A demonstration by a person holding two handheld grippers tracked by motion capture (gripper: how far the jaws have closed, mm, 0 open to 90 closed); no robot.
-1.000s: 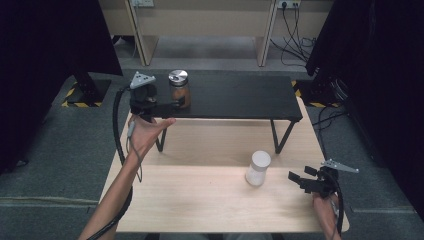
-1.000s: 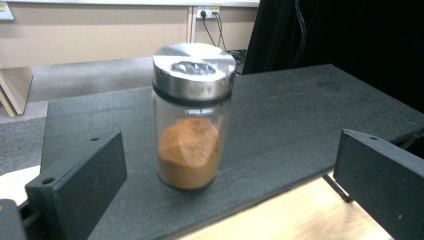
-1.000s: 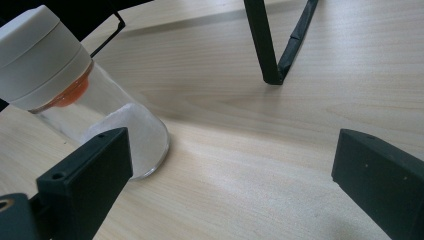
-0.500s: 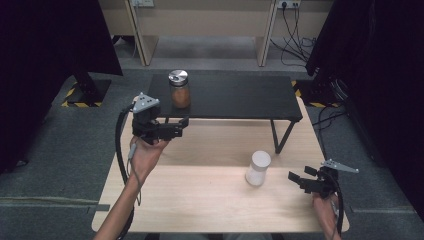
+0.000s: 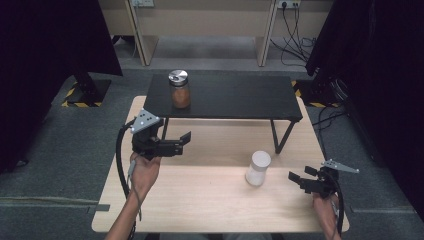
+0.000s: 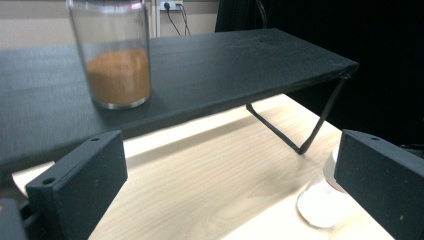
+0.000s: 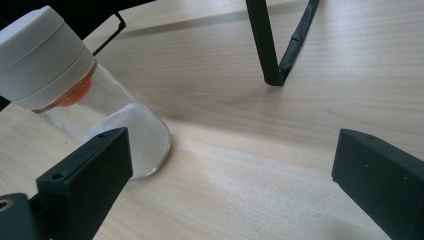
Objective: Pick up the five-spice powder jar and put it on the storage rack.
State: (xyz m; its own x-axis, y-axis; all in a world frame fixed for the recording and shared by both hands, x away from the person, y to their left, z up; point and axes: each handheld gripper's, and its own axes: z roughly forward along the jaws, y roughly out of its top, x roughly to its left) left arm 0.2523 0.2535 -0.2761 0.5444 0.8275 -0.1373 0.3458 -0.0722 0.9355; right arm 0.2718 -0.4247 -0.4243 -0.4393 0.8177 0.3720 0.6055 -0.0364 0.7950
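Both your right gripper (image 5: 300, 178) and left gripper (image 5: 181, 141) gape wide, holding nothing. The white-capped jar (image 5: 258, 168) stands on the wooden table (image 5: 200, 200) just beside the right jaws; approach crooked and you'll likely topple it. The brown-powder jar (image 5: 179, 89) sits on the black shelf (image 5: 235, 97) beyond.

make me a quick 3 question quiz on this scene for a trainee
1. True or false: the jar of brown powder stands on the black shelf.
2. What does the right gripper have closest to it? A) white-capped jar B) a mug C) a bowl
3. Fill in: the jaws of the left gripper are ____.

Key: 1 true; 2 A; 3 open, holding nothing.
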